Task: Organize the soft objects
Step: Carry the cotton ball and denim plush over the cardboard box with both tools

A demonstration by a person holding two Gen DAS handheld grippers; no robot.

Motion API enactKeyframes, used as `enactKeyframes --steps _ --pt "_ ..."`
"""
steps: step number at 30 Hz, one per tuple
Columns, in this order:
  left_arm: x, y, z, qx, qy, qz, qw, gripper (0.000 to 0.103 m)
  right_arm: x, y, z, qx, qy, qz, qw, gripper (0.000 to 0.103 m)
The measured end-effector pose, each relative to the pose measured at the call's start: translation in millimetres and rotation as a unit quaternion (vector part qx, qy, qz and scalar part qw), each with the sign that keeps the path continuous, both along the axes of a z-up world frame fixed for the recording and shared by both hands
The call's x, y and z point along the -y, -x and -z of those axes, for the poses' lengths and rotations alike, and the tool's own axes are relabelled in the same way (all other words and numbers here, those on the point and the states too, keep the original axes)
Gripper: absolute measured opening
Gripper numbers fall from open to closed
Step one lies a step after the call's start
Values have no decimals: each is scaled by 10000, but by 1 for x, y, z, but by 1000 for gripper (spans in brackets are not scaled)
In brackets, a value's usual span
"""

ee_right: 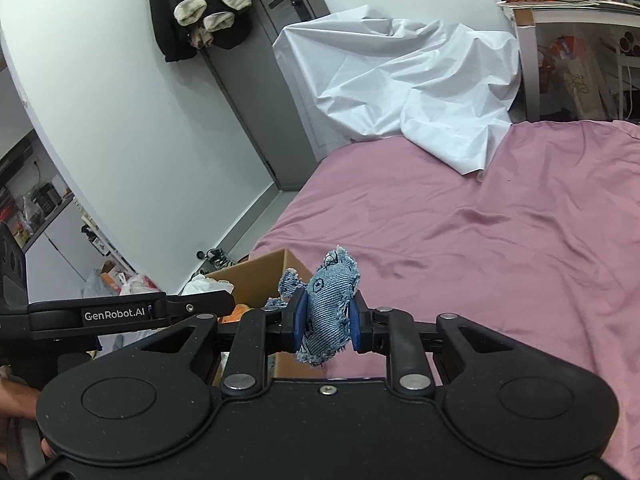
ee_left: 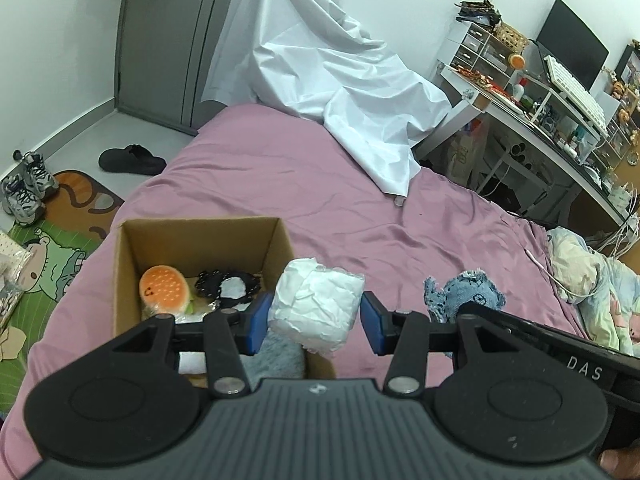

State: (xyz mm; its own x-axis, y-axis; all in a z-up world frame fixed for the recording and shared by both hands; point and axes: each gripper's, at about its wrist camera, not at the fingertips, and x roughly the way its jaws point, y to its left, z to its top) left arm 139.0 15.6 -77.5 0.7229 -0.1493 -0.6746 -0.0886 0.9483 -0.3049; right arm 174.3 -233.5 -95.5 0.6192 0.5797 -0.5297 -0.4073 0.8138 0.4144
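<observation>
On the floor at the far left lay a pair of sneakers (ee_left: 28, 188) on a cartoon rug (ee_left: 60, 240), with a black slipper (ee_left: 132, 160) nearer the grey door (ee_left: 168, 40). A cardboard box (ee_left: 124, 276) stood on the near left part of the pink bedsheet (ee_left: 280, 184). Inside it were a burger-shaped plush (ee_left: 164, 290), a black and white soft item (ee_left: 228, 288) just beside it, and something grey and fuzzy (ee_left: 276, 356) at the near end.

The left gripper (ee_left: 316, 318) was clamped on a white wrapped bundle (ee_left: 316, 308), its blue pads (ee_left: 258, 322) pressing both sides. The bundle hung above the box's right wall, partly over the box and partly over the sheet.

To the right, the right gripper (ee_right: 325, 322) was squeezed nearly together on a frayed denim toy (ee_right: 330, 304), which stood up between the pads above the sheet, just beside the box (ee_right: 260, 276). In the left wrist view the same denim toy (ee_left: 464, 292) showed to the right of the bundle.

A crumpled white sheet (ee_left: 320, 68) was piled at the far end of the bed. Further right stood a cluttered white desk (ee_left: 520, 120) with a monitor (ee_left: 572, 44) and a keyboard (ee_left: 576, 92), and a patterned quilt (ee_left: 588, 280) lay bunched at the bed's right edge.
</observation>
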Motion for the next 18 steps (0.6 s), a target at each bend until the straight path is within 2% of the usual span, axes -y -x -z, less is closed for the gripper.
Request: enactKeyframes --steps 18 --pt "-43 26 25 -288 102 -336 9990 47 -44 16 7 -24 39 -354 9994 22"
